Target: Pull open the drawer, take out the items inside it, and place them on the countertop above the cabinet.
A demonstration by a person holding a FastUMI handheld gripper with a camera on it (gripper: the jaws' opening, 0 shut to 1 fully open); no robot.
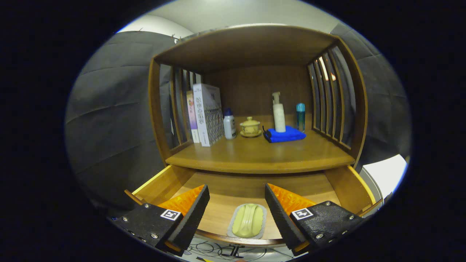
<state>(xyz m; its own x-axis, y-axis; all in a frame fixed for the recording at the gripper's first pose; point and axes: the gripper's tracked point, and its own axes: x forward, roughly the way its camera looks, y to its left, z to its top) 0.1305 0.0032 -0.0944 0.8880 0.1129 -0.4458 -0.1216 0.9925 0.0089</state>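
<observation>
We see the gripper (237, 203) held above the open drawer (225, 189), its two fingers (194, 214) spread wide apart and gripping nothing. Between the fingers, on the drawer floor near the front edge, lies the soap dish (248, 221): a pale green oval piece seated in a grey tray. Neither finger touches it; we note a clear gap on each side.

The drawer is pulled out from under the countertop (260, 156). Its wooden side walls run back on the left and right, and its floor is bare around the dish.

On the countertop, under the cabinet's upper shelf (247, 45), we identify the following, from left to right:

- Two boxes (205, 114) standing upright against the left slatted side, the larger white one in front of a thinner one.
- A white bottle (229, 123) with a blue cap, just beside the boxes.
- A small yellow lidded cup (250, 127) on a saucer, near the bottle.
- A folded blue cloth (284, 135), with a white pump bottle (279, 112) standing upright on it.
- A teal bottle (300, 116) just behind the cloth, near the right slatted side.

All countertop items sit toward the back, well apart from the gripper. The front part of the countertop is bare wood.

Below the drawer front we see some cables (218, 249) on a light surface.
</observation>
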